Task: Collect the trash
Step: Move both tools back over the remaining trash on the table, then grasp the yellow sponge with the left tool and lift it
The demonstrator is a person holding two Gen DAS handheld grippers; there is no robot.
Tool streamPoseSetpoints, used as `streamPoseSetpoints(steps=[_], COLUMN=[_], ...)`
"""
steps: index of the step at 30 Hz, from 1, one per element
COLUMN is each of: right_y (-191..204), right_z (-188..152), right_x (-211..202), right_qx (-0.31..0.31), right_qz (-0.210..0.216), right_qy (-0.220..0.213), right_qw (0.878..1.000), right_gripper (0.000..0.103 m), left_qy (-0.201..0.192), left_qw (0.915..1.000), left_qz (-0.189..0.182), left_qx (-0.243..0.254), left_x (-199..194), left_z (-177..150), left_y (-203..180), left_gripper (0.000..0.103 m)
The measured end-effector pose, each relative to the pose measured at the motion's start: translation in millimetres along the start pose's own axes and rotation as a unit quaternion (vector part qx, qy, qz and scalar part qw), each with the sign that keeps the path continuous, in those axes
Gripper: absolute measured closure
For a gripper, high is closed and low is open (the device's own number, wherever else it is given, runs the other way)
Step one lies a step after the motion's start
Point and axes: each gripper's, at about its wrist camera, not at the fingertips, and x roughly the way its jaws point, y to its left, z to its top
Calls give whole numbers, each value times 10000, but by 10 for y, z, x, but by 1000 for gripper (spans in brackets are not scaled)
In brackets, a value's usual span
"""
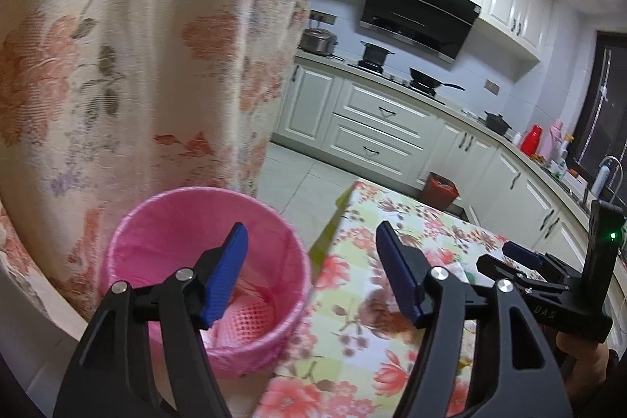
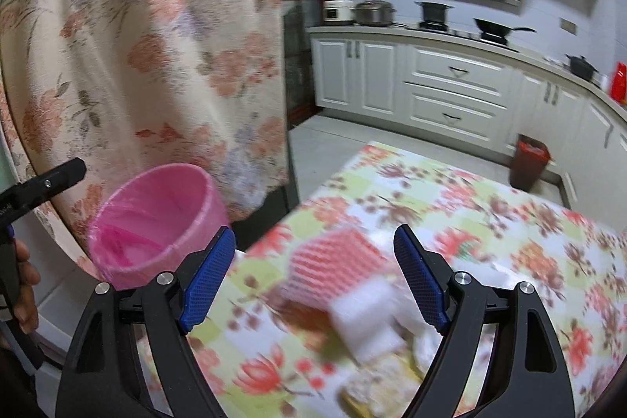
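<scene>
Right gripper (image 2: pixel 313 277), jaws apart: lower squarely over the white scrap (image 2: pixel 366 316) (blurred) before closing. Left gripper (image 1: pixel 311 269), apart, empty, near pink bin (image 1: pixel 203 277).

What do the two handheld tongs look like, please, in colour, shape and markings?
Both the left tongs and the right tongs have black angular arms with cut-outs, silver pivot bolts and blue textured pads. Seen from the left wrist view, the right unit carries pale lettering and a green indicator light.

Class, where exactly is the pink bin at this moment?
In both wrist views the pink bin stands at lower left, on the floor between the floral curtain and the table's left edge.
</scene>
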Motion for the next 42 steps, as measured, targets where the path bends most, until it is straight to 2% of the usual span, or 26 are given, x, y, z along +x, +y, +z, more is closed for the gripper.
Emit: streamPoseSetpoints(steps=[8,20,29,42], right_y=[-540,-1136,-1480,-1766], right_z=[-298,-688,-936,-1149], right_x=[-296,-566,-649,-576], right_qx=[358,793,1080,1331], right_qz=[-370,-705,-889,-949], right_qy=[32,132,242,433], right_qw=[9987,9943,9899,9856], right_gripper=[25,24,24,22], left_qy=[163,427,654,1102], left_qw=[9993,9958,9921,9860], left_qz=[-252,-565,-720,-838], left_qx=[205,582,792,932], left_x=[78,233,430,840], left_z=[-117,-334,-494,-734], left_y=[-379,-949,-1265,-1524], left_gripper=[37,37,37,37])
